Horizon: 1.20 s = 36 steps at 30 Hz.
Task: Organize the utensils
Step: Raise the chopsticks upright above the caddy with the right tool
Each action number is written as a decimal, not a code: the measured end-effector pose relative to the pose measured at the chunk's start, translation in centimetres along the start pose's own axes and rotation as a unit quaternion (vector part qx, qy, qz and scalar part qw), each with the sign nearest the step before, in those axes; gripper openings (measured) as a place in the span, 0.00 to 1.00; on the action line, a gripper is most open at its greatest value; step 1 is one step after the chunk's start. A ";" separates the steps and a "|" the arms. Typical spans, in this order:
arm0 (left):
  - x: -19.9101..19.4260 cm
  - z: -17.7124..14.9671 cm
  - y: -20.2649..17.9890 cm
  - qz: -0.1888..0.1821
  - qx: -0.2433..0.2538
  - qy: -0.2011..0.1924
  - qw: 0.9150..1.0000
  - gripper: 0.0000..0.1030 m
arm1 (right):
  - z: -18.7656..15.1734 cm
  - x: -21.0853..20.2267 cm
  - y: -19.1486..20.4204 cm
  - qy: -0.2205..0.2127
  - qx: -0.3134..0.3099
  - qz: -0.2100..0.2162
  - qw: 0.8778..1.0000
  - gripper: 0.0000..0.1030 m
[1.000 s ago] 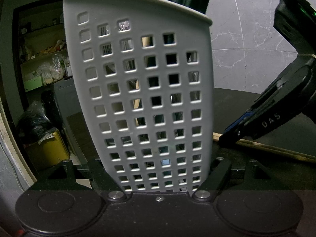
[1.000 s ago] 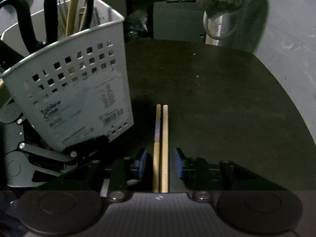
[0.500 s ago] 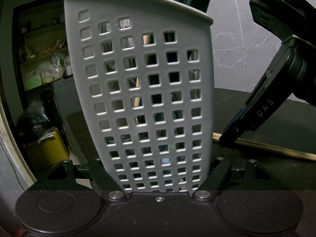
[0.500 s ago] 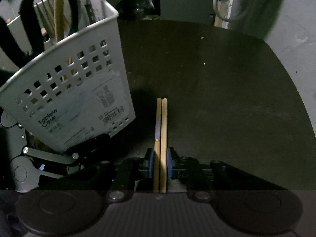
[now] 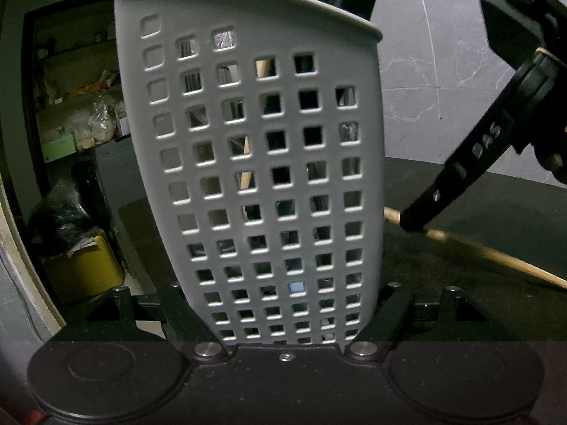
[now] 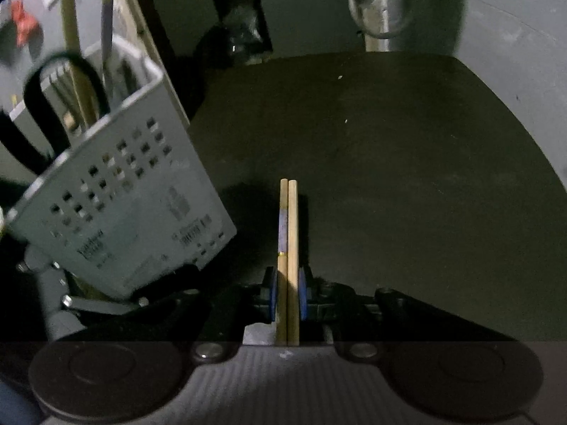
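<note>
A white perforated utensil holder [image 5: 255,163] fills the left wrist view, and my left gripper [image 5: 283,304] is shut on its base. Black scissor handles [image 6: 67,81] and wooden sticks poke out of the holder [image 6: 117,219]. My right gripper [image 6: 287,292] is shut on a pair of wooden chopsticks [image 6: 288,219], its blue pads pressing both sides. The left wrist view shows the right gripper [image 5: 414,223] just right of the holder, with the chopsticks [image 5: 496,256] slanting off the dark table [image 6: 389,141].
Shelves with bags and a yellow box [image 5: 85,265] stand beyond the table on the left. A metal pot [image 6: 382,17] sits past the table's far edge. A marbled wall [image 5: 443,71] is behind.
My right gripper's pads closed onto the chopsticks, then rose and rolled, lifting the gripped end off the table. The left gripper and the holder stayed put.
</note>
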<state>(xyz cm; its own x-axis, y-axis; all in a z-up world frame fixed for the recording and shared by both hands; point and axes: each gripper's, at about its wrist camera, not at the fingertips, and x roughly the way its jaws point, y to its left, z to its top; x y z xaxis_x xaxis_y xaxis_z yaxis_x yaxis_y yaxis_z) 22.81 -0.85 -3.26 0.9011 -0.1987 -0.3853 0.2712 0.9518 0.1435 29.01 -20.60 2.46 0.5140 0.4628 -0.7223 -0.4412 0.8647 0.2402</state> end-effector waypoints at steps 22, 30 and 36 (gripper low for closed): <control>0.0 0.2 -0.3 0.001 0.002 0.001 1.000 0.76 | -2.4 -8.8 -4.6 -0.292 0.098 0.104 0.946 0.14; 0.0 0.2 -0.3 0.001 0.001 0.000 1.000 0.76 | 0.0 -13.0 -2.2 -0.382 0.063 0.126 0.914 0.14; 0.0 0.2 -0.3 0.001 0.001 0.000 1.000 0.76 | 2.6 -14.3 -0.5 -0.421 0.060 0.157 0.891 0.14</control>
<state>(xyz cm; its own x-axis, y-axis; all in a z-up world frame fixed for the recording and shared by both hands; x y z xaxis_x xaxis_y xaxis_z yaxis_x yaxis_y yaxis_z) 22.84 -1.18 -3.15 0.9017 -0.1960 -0.3854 0.2697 0.9516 0.1471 23.76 -27.14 14.39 0.7709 0.6249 0.1231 -0.6046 0.6573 0.4498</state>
